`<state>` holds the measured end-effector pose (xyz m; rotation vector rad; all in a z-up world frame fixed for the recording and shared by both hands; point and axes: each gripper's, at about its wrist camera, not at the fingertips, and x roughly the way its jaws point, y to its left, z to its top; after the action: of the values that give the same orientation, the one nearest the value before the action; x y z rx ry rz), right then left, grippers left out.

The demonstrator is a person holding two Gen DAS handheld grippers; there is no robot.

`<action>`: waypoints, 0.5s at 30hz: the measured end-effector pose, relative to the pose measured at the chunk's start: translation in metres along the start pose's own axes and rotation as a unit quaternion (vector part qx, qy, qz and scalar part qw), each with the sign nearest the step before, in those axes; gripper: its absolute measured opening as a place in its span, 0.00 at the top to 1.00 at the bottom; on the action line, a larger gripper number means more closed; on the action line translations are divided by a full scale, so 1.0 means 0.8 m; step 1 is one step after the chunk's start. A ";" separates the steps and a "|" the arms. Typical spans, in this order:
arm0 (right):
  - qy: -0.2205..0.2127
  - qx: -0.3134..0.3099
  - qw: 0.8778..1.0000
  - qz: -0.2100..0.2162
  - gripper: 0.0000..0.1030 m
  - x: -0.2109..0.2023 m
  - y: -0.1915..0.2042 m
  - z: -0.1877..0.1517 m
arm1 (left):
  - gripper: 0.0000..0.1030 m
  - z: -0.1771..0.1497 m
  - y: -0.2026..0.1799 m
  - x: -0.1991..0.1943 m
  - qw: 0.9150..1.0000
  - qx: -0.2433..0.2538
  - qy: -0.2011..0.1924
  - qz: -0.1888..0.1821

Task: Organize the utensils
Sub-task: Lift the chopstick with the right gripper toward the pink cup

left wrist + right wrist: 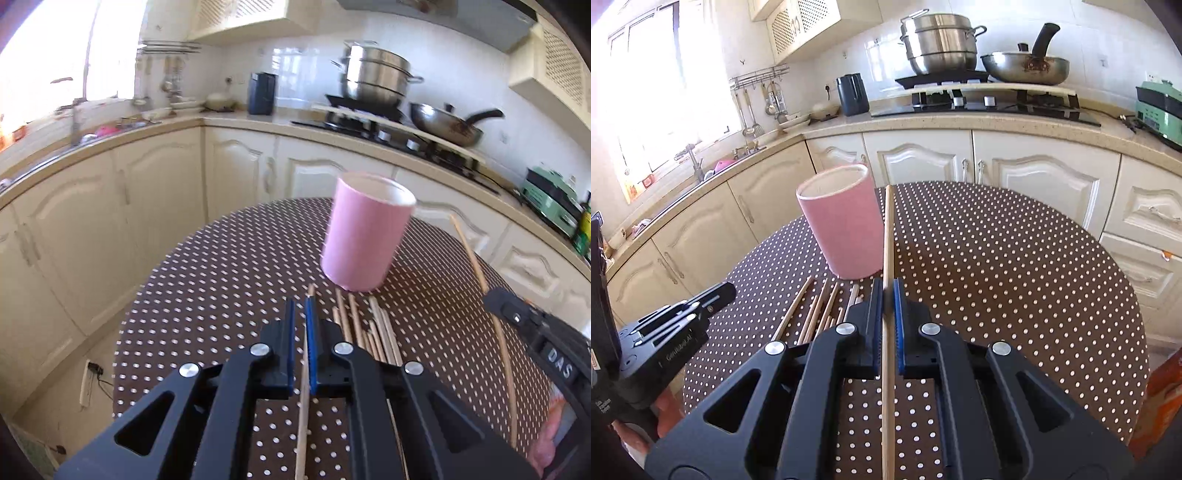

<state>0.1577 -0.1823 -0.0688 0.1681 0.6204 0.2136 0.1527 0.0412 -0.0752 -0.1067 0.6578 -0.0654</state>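
Note:
A pink cylindrical holder (pixel 365 232) stands upright on the round dotted table (pixel 221 266); it also shows in the right wrist view (pixel 846 225). Several wooden chopsticks (pixel 369 328) lie on the table in front of it, seen too in the right wrist view (pixel 816 310). My left gripper (pixel 301 306) is shut on one chopstick (pixel 303 398), low over the table. My right gripper (pixel 887 291) is shut on another chopstick (pixel 888 240), whose tip reaches beside the holder's rim. That chopstick (pixel 476 266) and the right gripper's body (pixel 535 328) show at the right of the left wrist view.
Cream kitchen cabinets (pixel 960 162) and a counter curve behind the table. A stove holds a steel pot (pixel 942 44) and a wok (pixel 1023 66). A green appliance (pixel 1160 107) sits at the right, a sink (pixel 701 173) at the left. The left gripper's body (pixel 676 325) is at the left.

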 end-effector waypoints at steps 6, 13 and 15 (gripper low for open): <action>0.033 0.011 0.999 0.003 0.94 0.012 -0.006 -0.018 | 0.72 -0.020 0.010 0.035 0.997 0.009 0.074 -0.025; 0.057 0.018 0.998 0.004 0.94 0.023 -0.009 -0.032 | 0.71 -0.030 0.009 0.065 0.993 0.026 0.113 -0.015; 0.063 0.023 0.998 0.007 0.94 0.026 -0.010 -0.036 | 0.71 -0.027 0.001 0.071 0.992 0.044 0.114 0.001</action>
<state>0.1582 -0.1823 -0.1051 0.2042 0.7501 0.2246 0.1842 0.0349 -0.1270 -0.0132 0.8829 -0.1056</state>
